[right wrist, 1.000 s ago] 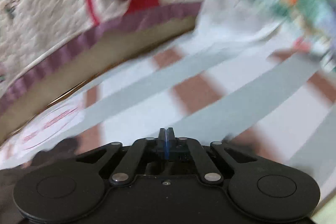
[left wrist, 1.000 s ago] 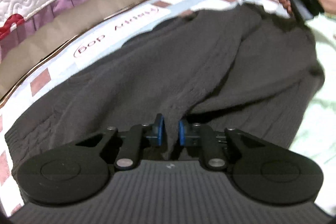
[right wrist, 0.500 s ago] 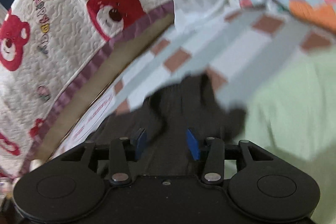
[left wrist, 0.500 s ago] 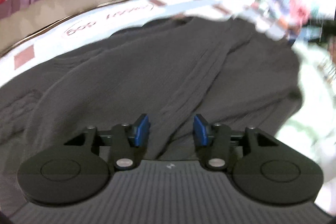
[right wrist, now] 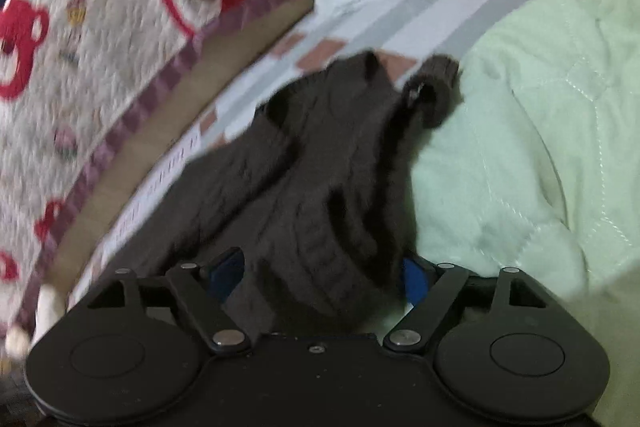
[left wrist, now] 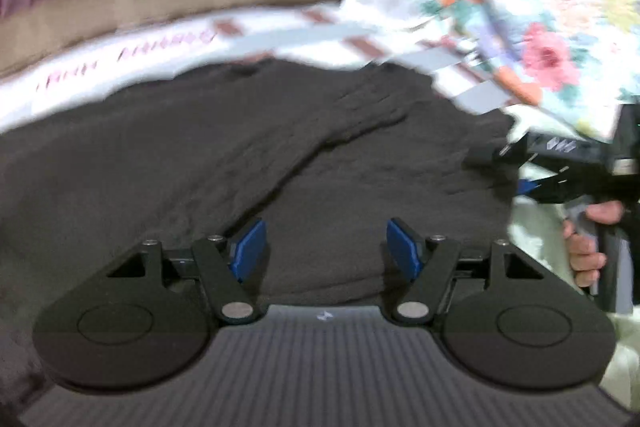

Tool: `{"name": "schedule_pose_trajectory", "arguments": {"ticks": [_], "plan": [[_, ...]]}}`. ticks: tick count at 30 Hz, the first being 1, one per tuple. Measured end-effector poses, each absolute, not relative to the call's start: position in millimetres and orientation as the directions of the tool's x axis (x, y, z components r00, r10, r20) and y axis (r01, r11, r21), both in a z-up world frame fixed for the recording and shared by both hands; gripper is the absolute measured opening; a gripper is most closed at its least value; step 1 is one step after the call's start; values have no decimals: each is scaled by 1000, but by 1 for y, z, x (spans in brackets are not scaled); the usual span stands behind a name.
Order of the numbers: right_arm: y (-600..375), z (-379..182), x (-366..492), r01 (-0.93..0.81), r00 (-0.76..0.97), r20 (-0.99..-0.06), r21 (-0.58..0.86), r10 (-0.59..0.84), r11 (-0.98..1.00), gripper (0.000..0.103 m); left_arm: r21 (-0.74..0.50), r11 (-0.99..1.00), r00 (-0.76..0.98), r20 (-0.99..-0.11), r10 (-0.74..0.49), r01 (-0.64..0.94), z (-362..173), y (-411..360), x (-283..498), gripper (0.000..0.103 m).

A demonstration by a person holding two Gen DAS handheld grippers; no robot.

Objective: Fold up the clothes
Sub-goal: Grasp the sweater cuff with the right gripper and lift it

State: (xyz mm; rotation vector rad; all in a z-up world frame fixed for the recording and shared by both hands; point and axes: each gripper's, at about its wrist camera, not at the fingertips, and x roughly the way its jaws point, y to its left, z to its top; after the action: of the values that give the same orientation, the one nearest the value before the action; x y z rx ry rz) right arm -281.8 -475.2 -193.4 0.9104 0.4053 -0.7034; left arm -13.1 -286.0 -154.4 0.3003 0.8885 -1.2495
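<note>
A dark knitted sweater (left wrist: pixel 240 155) lies spread on the bed, with a long fold running across its middle. My left gripper (left wrist: pixel 326 249) hovers over its near part. Its jaws are opening, and the blue pads (left wrist: pixel 248 247) stand apart with only flat cloth below them. My right gripper (right wrist: pixel 320 273) is at the sweater's (right wrist: pixel 320 167) bunched side edge, jaws opening wide. A thick fold of knit sits between its pads, which do not press it. A sleeve cuff (right wrist: pixel 436 87) curls up at the far end. In the left wrist view the right gripper (left wrist: pixel 520 183) shows at the sweater's right edge, held by a hand (left wrist: pixel 584 251).
A pale green quilted blanket (right wrist: pixel 520 147) lies against the sweater's right side. A bear-patterned quilt with a purple border (right wrist: pixel 120 27) rises on the left and a floral quilt (left wrist: pixel 540 7) at the back right. The checked sheet (left wrist: pixel 300 35) shows beyond the sweater.
Both grippers have gone from shut or nearly shut to wide apart. The right gripper swung from over the checked sheet down to the sweater's edge by the green blanket. The left gripper shifted right.
</note>
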Motion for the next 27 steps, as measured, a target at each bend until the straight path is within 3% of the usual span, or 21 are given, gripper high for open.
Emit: {"name": "schedule_pose_trajectory", "arguments": {"ticks": [1,2,4,9,12,14,17,19,22,27], "plan": [[-476,-193,-280,702,712,-576,580,-401,414,45,-281,347,32,-736,-677,895,-161,-287,-10,66],[-474,-186,-274,703,710,-571,546,-412,455,29,-310,364,14,-744,-668,878,-167,-287,-6,66],[-469,-168,-261,701,704,-565,456,-430,548,27,-339,384,11,-737,-675,859,-172,-281,-5,66],[-442,-113,-217,594,736,-527,202,-425,778,24,-274,360,35,-752,-659,892,-166,-280,-14,66],[-402,-70,-182,379,833,-480,133,-275,916,22,-429,390,5,-668,-744,815,-131,-240,18,65],[-365,-53,-156,223,856,-488,56,-168,973,22,-463,425,68,-611,-789,778,-111,-202,45,68],[-316,-85,-115,24,776,-628,-54,-52,998,22,-463,516,127,-643,-755,721,-119,-170,87,72],[-300,-123,-99,-13,689,-720,-129,-84,992,22,-486,585,117,-696,-709,649,-140,-159,111,71],[-293,-138,-101,1,681,-725,-138,-102,990,23,-566,594,64,-691,-720,572,-159,-149,114,71],[-299,-130,-106,12,677,-731,-99,-81,995,24,-608,509,30,-623,-781,609,-148,-159,104,72]]}}
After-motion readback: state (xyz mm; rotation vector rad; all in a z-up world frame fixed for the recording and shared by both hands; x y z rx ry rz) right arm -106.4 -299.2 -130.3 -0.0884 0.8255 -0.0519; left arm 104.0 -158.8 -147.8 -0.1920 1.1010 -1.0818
